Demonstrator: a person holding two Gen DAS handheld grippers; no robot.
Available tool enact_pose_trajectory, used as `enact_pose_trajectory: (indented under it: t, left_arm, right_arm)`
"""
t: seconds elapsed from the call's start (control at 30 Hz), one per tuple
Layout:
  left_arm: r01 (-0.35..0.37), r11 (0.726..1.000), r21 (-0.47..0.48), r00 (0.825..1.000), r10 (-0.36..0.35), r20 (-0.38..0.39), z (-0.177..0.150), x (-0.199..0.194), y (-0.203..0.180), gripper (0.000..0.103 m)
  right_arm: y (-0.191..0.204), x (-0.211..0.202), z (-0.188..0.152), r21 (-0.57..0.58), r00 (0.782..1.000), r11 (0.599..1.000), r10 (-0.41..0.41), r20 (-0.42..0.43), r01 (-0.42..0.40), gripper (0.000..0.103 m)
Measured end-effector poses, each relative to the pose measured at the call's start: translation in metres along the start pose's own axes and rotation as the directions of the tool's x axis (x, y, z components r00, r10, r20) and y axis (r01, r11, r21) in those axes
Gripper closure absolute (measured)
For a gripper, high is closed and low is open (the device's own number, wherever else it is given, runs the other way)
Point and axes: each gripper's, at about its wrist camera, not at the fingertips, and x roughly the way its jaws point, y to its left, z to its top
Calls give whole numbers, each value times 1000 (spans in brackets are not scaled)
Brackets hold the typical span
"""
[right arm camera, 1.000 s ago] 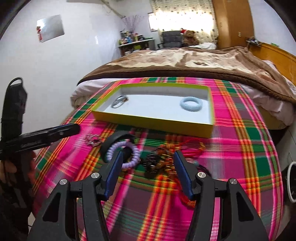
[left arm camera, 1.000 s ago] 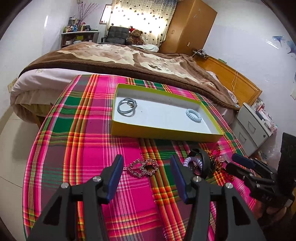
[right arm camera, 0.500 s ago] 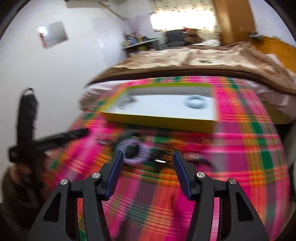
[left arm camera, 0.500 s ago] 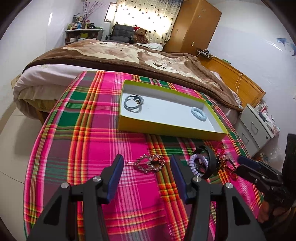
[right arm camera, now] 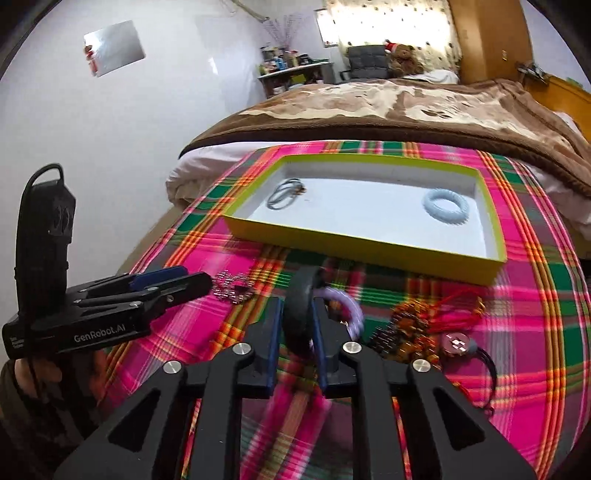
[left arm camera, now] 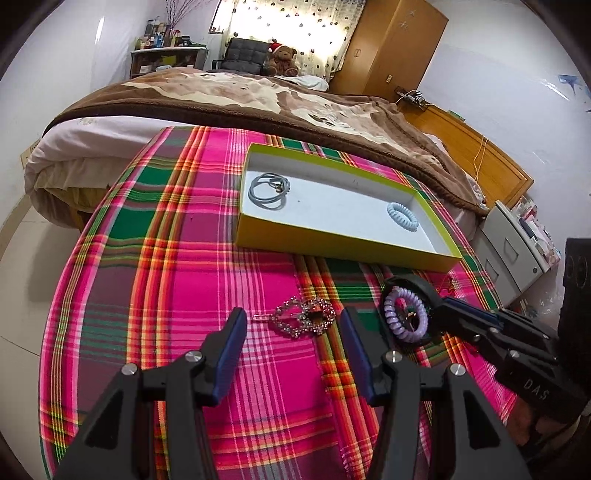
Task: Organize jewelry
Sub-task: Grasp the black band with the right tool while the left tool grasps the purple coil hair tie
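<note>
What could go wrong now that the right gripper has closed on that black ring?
The right gripper pinches the black ring by its edge, so it may twist loose. The purple coil tie sits against the ring and could get dragged along. The left gripper hangs open near the rhinestone clip, close enough to bump.

left gripper (left arm camera: 291, 343) – jaws wide apart, low over table | right gripper (right arm camera: 295, 332) – jaws clamped together

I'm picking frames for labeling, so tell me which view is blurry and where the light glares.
Left wrist view: sharp throughout, the rhinestone clip crisp; the backlit curtain window is blown out; fisheye bends the yellow box. Right wrist view: motion smear around the black band and purple coil tie near the right gripper; the far box stays fairly clear.
</note>
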Motion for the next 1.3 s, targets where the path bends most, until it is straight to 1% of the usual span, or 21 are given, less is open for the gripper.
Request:
enact_pose_trajectory:
  t: [0.13,0.23,0.3,0.37,0.43,0.5,0.53,0.6,0.63,0.7,0.73,0.8,0.83,0.87,0.9,0.93,1.0,1.07,1.1,1.2,1.3]
  left_arm:
    - [0,1000,-4,1000,0,0,0,0,2,49]
    - [-5,1000,-2,1000,5,-9,0,3,2,49]
    - [-7,1000,3,1000,7,-17,0,6,0,49]
    - [-6,1000,8,1000,6,-21,-1,7,-2,49]
    - [-4,1000,8,1000,4,-20,-1,7,-3,49]
    - [-11,1000,2,1000,11,-21,0,8,-2,49]
    - [-11,1000,1,1000,11,-20,1,8,-2,49]
    - [-9,1000,-2,1000,9,-18,1,7,-1,49]
    - [-8,1000,-2,1000,8,-18,0,7,-1,49]
    - [-7,1000,-8,1000,7,-20,1,7,0,49]
    - [-11,1000,-8,1000,11,-21,1,8,1,49]
    - [-7,1000,-3,1000,7,-21,2,8,1,49]
    - [-7,1000,-3,1000,7,-20,2,8,2,49]
    - [-8,1000,-4,1000,8,-24,2,9,3,49]
    - [-13,1000,-3,999,13,-32,2,10,4,49]
    - [-28,1000,10,999,29,-41,1,12,3,49]
    - [-30,999,39,998,32,-51,-1,12,-1,49]
    - [4,996,89,999,0,-48,-2,9,-11,49]
    - [10,994,111,999,-5,-43,-3,7,-17,49]
    - [80,980,183,995,-69,-68,-6,7,-43,49]
    - [134,963,233,989,-116,-90,-10,11,-68,49]
  right_arm:
    - [-23,-17,-9,59,999,998,-23,31,22,88]
    - [-47,-30,-20,146,998,989,-21,57,12,88]
    - [-64,-34,-25,229,997,973,25,71,-40,88]
    - [-78,-35,-27,303,987,941,123,100,-148,88]
    - [-82,-35,-26,345,958,895,246,145,-282,88]
    - [-79,-35,-22,352,919,850,347,188,-393,88]
    - [-78,-35,-21,346,911,843,362,200,-411,88]
    - [-75,-31,-18,336,919,856,348,187,-393,88]
    - [-80,-27,-19,365,898,821,390,202,-439,88]
    - [-94,-19,-27,449,839,709,483,252,-543,88]
    - [-98,-16,-29,474,843,700,479,244,-535,88]
    - [-102,-16,-30,480,874,732,430,225,-483,88]
    - [-102,-18,-31,472,875,738,423,234,-483,88]
    - [-104,-20,-31,473,863,723,437,253,-505,88]
    - [-105,-22,-30,470,859,720,436,267,-511,88]
    - [-104,-25,-28,460,869,737,418,265,-495,88]
    - [-101,-35,-25,414,898,799,359,254,-436,88]
    - [-95,-48,-22,358,922,856,298,249,-373,88]
    - [-94,-53,-21,340,929,873,276,247,-349,88]
    - [-92,-63,-19,306,947,909,212,242,-282,88]
    - [-95,-71,-22,298,954,922,178,243,-248,88]
